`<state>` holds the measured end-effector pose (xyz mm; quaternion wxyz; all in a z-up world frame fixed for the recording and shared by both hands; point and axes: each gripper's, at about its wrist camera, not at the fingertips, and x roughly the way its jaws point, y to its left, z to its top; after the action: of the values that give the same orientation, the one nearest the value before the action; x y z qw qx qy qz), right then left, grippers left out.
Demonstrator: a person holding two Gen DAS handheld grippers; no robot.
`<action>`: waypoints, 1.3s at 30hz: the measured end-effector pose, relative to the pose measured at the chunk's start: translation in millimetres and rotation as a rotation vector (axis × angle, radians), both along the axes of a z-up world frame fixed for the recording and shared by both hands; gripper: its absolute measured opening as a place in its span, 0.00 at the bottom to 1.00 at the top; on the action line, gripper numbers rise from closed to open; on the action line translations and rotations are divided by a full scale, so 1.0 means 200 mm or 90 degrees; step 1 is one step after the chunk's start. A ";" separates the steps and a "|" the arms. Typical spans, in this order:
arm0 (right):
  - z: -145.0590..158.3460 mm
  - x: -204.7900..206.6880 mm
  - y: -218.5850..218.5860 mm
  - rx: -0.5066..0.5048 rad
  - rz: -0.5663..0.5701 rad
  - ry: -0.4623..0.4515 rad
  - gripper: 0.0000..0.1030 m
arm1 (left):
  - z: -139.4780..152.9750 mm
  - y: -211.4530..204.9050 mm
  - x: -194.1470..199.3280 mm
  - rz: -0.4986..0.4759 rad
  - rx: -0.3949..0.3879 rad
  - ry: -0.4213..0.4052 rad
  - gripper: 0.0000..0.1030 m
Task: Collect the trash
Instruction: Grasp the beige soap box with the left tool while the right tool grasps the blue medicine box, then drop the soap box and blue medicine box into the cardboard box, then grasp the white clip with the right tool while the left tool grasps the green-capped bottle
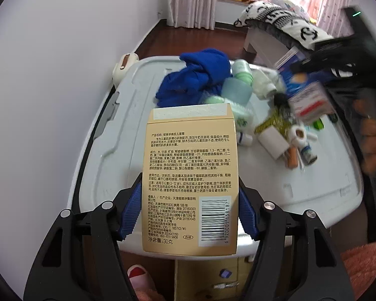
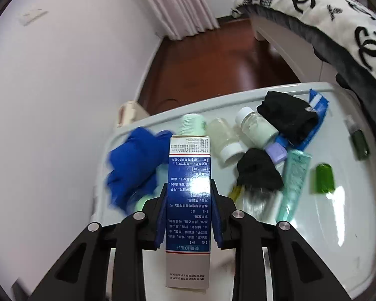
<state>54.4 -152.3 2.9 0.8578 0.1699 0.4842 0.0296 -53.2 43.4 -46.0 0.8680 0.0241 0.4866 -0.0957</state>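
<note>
A flat tan cardboard carton (image 1: 190, 175), printed with small text and a barcode, is clamped between the ribbed blue pads of the left gripper (image 1: 190, 205), reaching forward past its fingertips over the pale grey plastic bin lid (image 1: 112, 135). The right gripper (image 2: 188, 215) pinches a narrow, glossy blue-and-white box (image 2: 188, 200) the same way. Only the right wrist view shows the clear green piece (image 2: 324, 178) and ribbed teal tube (image 2: 294, 183) right of its fingers, while both show the rumpled blue cloth (image 1: 198, 75).

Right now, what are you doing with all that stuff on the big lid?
I am picking up trash. The left gripper is squeezing a tan box, and the right gripper is squeezing a blue and white box. Both boxes are lifted above the grey lid. A blue cloth, little bottles and other bits are not yet picked up.
</note>
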 end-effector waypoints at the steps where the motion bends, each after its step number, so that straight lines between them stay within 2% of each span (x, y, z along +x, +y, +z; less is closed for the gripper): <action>1: 0.04 -0.09 0.01 0.001 0.017 -0.004 0.28 | -0.01 -0.01 -0.03 -0.008 0.003 0.007 0.62; 4: 0.10 -0.44 0.01 -0.017 0.073 0.002 0.28 | -0.06 -0.08 -0.20 -0.058 0.010 0.041 0.62; 6: 0.07 -0.66 0.00 -0.021 0.088 0.027 0.29 | -0.14 -0.14 -0.35 -0.098 0.034 0.074 0.62; 8: -0.01 -0.83 -0.01 -0.017 0.094 0.062 0.29 | -0.24 -0.17 -0.46 -0.124 0.031 0.136 0.62; 11: -0.23 -1.03 -0.02 -0.020 0.091 0.128 0.29 | -0.43 -0.20 -0.55 -0.135 0.029 0.248 0.62; 13: -0.44 -1.12 -0.03 -0.050 0.071 0.198 0.31 | -0.55 -0.20 -0.55 -0.126 0.017 0.318 0.64; 14: -0.55 -1.15 -0.04 -0.092 0.055 0.233 0.46 | -0.63 -0.21 -0.55 -0.126 0.022 0.360 0.67; 15: -0.60 -1.18 -0.04 -0.122 0.048 0.242 0.59 | -0.68 -0.21 -0.55 -0.123 0.029 0.383 0.76; 16: -0.65 -1.21 -0.04 -0.150 0.038 0.246 0.72 | -0.74 -0.21 -0.55 -0.120 0.032 0.407 0.79; 17: -0.72 -1.21 -0.07 -0.157 0.016 0.280 0.71 | -0.79 -0.21 -0.55 -0.119 0.037 0.429 0.79; 18: -0.73 -1.20 -0.09 -0.125 0.008 0.287 0.70 | -0.84 -0.20 -0.54 -0.112 0.050 0.451 0.79; 19: -0.72 -1.19 -0.10 -0.102 0.005 0.276 0.69 | -0.87 -0.18 -0.53 -0.101 0.054 0.465 0.79; 20: -0.68 -1.19 -0.11 -0.109 0.001 0.258 0.69 | -0.87 -0.17 -0.52 -0.090 0.053 0.466 0.79; 22: -0.57 -1.17 -0.10 -0.121 0.014 0.202 0.69 | -0.80 -0.14 -0.50 -0.079 0.028 0.439 0.79; 24: -0.45 -1.14 -0.08 -0.120 0.025 0.151 0.70 | -0.66 -0.13 -0.46 -0.076 0.017 0.363 0.79; 26: -0.36 -1.07 -0.08 -0.123 0.031 0.109 0.77 | -0.49 -0.15 -0.43 -0.077 0.019 0.272 0.79; 27: -0.30 -0.99 -0.09 -0.122 0.027 0.087 0.77 | -0.37 -0.16 -0.41 -0.080 0.024 0.197 0.79; 29: -0.25 -0.86 -0.11 -0.119 0.010 0.061 0.77 | -0.23 -0.17 -0.36 -0.078 0.035 0.096 0.82; 30: -0.23 -0.76 -0.12 -0.112 0.001 0.044 0.78 | -0.15 -0.17 -0.32 -0.067 0.036 0.042 0.86; 32: -0.25 -0.59 -0.12 -0.115 -0.020 0.035 0.85 | -0.09 -0.17 -0.26 -0.053 0.024 -0.014 0.86; 35: -0.34 -0.32 -0.12 -0.095 -0.068 0.062 0.89 | -0.09 -0.12 -0.23 -0.040 0.004 -0.030 0.86; 37: -0.41 -0.19 -0.16 -0.054 -0.118 0.093 0.89 | -0.13 -0.10 -0.22 -0.027 -0.014 0.005 0.86; 39: -0.45 -0.09 -0.18 -0.049 -0.162 0.109 0.87 | -0.15 -0.09 -0.23 -0.024 -0.043 0.039 0.86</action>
<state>36.0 -187.7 -87.4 0.8160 0.1992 0.5309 -0.1124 -98.7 25.7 -76.4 0.8509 0.0007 0.5091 -0.1293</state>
